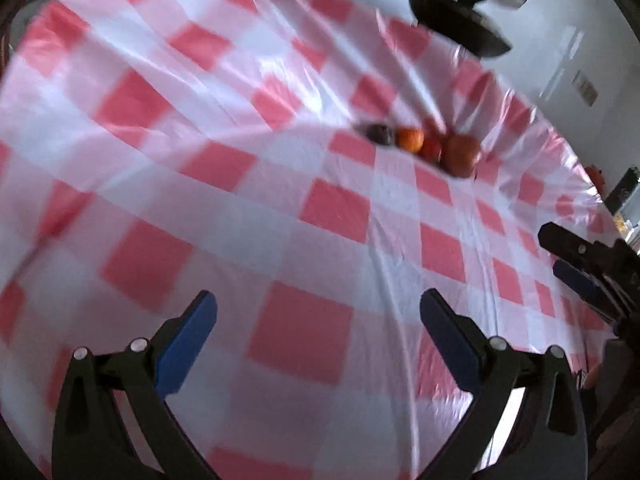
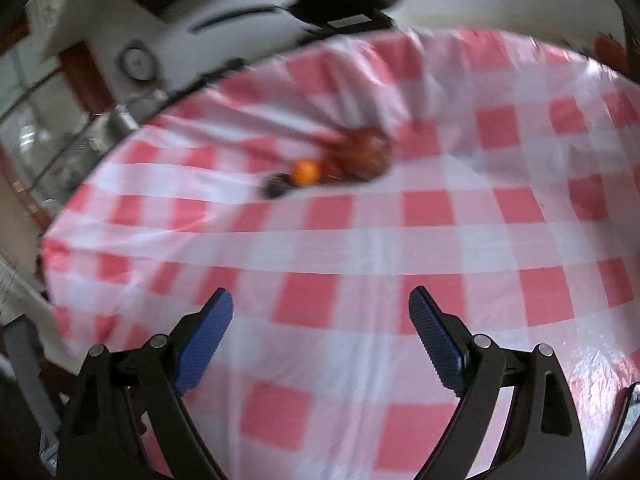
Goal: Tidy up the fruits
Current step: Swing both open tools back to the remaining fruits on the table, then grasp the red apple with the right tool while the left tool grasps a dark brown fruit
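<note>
Blue-padded left gripper (image 1: 318,312) nearest the lens, jaws apart, nothing between them; right gripper (image 2: 320,306) likewise spread wide and empty; both hang over the red-and-white checked tablecloth (image 1: 304,336).

Fruits (image 1: 430,148) sit bunched in a hollow of the cloth toward the far edge, well apart from both grippers: a small orange (image 1: 410,139), a dark fruit (image 1: 380,134) beside it, a large reddish-brown fruit (image 1: 461,155); frames blurred, kinds uncertain.

Judged step: approach, no fruit taken yet; next move calls for closing on one fruit, probably the orange, with jaws straddling it. No destination container seen.

No legible writing or labels.
</note>
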Tool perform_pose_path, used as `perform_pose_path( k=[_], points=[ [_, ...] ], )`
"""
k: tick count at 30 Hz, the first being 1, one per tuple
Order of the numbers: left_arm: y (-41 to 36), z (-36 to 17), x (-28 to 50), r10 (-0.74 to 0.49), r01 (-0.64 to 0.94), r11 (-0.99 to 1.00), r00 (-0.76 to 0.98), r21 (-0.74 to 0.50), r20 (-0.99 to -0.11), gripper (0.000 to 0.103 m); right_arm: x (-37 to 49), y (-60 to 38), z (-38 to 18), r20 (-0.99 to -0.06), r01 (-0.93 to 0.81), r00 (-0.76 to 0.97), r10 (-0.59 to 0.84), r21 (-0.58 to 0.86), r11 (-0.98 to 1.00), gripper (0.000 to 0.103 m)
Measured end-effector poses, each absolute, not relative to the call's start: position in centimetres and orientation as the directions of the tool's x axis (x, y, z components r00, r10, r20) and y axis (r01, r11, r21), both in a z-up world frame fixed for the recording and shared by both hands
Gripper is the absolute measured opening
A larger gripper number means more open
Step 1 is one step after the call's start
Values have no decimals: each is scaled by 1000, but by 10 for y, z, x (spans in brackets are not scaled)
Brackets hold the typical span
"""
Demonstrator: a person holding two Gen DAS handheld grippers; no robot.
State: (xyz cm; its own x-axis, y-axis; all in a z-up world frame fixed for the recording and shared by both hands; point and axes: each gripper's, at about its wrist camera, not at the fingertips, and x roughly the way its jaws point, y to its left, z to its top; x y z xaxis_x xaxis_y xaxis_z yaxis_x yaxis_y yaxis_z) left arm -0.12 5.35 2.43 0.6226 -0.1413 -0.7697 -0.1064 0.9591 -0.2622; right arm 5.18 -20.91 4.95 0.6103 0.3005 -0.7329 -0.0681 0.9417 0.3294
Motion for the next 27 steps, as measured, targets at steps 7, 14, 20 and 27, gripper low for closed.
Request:
perform_pose_path(
  k=[7,14,20,27],
  points=[
    [20,11,35,-133,-46,977,635,-209,-761,102,93,-239,10,-779,15,584,229,292,956,87],
    [43,10,38,-250,-48,926,667,-375,-702,102,133,-247,1,-751,3,614,243,310,951,87],
    [42,13,34,-283,-15,918,676,-397,-681,102,170,-236,-5,-722,-22,654,225,279,960,87],
    [39,13,35,-318,25,913,669,-408,-671,102,212,-225,-11,-752,-66,623,216,225,972,87]
  ],
)
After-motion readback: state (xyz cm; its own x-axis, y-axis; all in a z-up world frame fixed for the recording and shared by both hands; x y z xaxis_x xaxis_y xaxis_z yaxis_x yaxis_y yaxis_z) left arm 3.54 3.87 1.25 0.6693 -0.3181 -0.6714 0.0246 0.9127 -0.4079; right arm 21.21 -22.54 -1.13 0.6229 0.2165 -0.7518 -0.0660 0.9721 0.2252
